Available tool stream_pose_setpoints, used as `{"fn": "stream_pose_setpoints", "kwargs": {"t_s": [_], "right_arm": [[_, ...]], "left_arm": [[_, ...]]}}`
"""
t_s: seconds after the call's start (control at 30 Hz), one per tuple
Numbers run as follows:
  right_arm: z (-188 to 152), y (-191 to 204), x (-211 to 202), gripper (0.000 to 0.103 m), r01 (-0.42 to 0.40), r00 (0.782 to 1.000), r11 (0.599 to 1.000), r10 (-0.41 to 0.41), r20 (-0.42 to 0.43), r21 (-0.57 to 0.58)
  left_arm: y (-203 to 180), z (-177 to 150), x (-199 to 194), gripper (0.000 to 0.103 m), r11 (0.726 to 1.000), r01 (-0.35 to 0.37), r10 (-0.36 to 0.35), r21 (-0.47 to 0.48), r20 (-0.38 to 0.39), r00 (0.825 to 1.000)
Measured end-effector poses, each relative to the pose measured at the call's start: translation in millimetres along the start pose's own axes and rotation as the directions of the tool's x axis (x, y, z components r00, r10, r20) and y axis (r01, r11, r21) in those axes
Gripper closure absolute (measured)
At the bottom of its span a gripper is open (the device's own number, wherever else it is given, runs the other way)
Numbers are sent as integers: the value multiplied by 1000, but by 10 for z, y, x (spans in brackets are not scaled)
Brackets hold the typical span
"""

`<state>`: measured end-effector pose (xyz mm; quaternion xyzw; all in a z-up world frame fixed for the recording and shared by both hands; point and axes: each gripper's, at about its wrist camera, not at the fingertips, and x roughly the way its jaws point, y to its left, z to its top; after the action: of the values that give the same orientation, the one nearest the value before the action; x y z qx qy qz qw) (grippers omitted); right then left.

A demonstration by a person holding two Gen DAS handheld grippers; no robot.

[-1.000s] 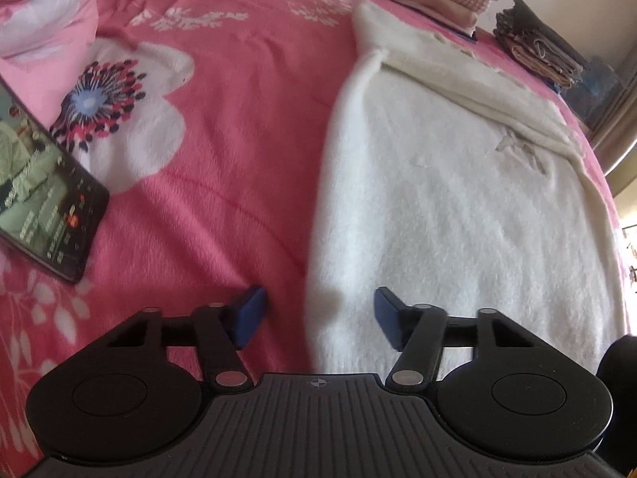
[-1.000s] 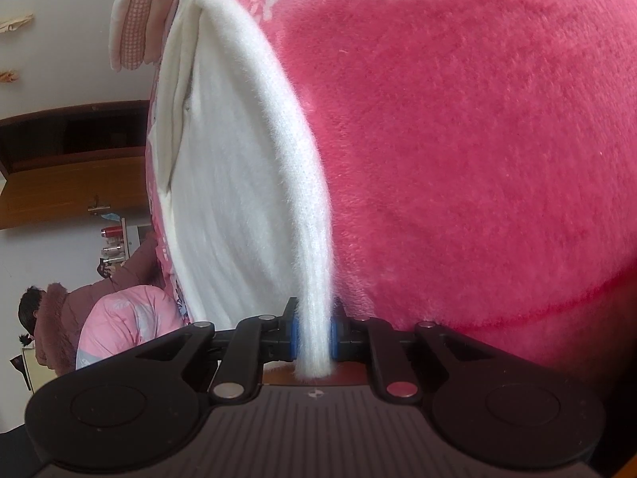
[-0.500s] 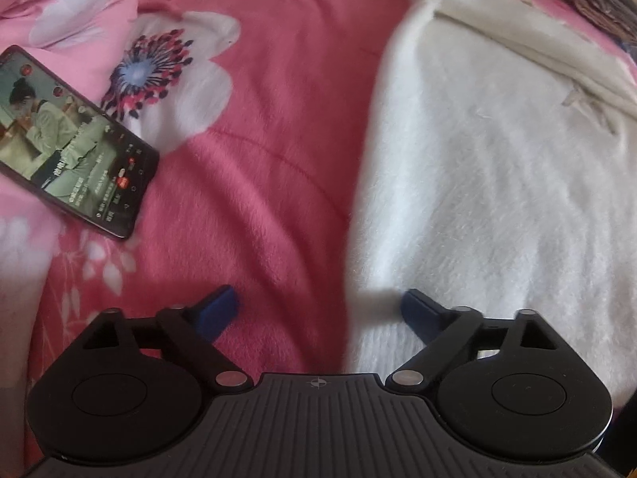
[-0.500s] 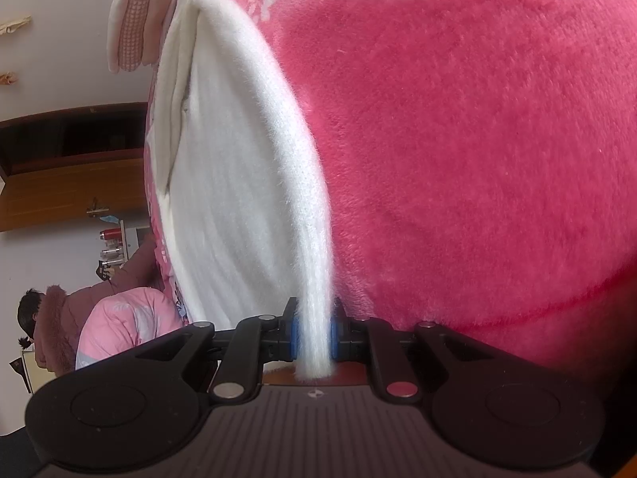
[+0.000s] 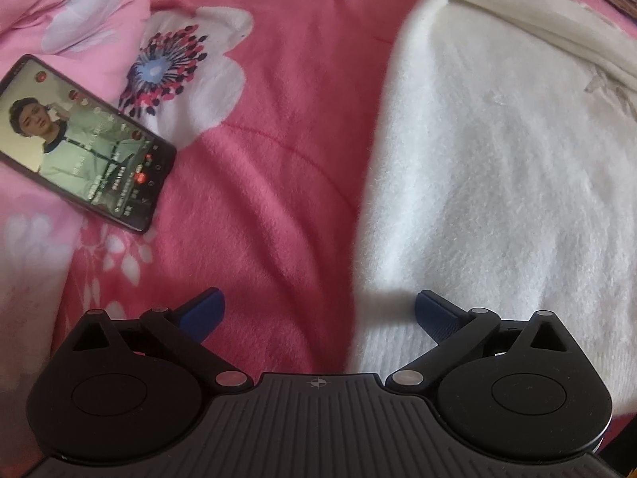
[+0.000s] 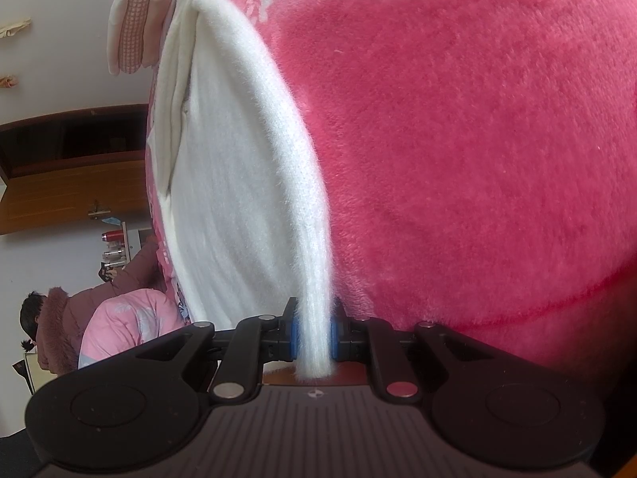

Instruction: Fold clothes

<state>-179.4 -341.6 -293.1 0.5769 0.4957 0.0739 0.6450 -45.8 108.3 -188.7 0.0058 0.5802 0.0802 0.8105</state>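
A white fleecy garment [image 5: 497, 183] lies spread on a pink flowered blanket [image 5: 278, 167]. My left gripper [image 5: 318, 310] points down over the garment's left edge, its jaws still opening wide. One blue pad sits over the blanket, the other over the white cloth, and neither presses on anything. In the right wrist view the same white garment [image 6: 239, 183] runs away from me along the blanket [image 6: 458, 139]. My right gripper [image 6: 313, 336] is shut on the garment's near edge, which hangs pinched between the blue pads.
A phone [image 5: 75, 143] with a lit screen lies on the blanket at the left. Folded clothes [image 6: 139, 16] are stacked at the far end of the bed. A person in a pink jacket [image 6: 99, 318] sits beyond the bed, near a wooden cabinet [image 6: 71, 167].
My left gripper has opened wider and tipped downward, so the phone and the garment's edge now sit nearer and larger. The right gripper keeps its hold and has not moved.
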Motion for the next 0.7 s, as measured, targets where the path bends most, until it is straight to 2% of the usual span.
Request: {"fn": "stream_pose_setpoints", "kwargs": {"t_s": [0.13,0.3,0.7], "right_arm": [[1,-8,-3,89,-2,1000,1000,2,0,1],[1,-9,3,89,-4,1000,1000,4,1,1],[-4,-13,-6,89,-7,1000,1000,7,2,2]], "left_arm": [[-60,-13,-99,0,997,-66,64,51,36,997],[-213,-37,-195,0,977,-156,142,147,100,985],[-387,-16,-208,0,957,-215,195,195,118,974]]}}
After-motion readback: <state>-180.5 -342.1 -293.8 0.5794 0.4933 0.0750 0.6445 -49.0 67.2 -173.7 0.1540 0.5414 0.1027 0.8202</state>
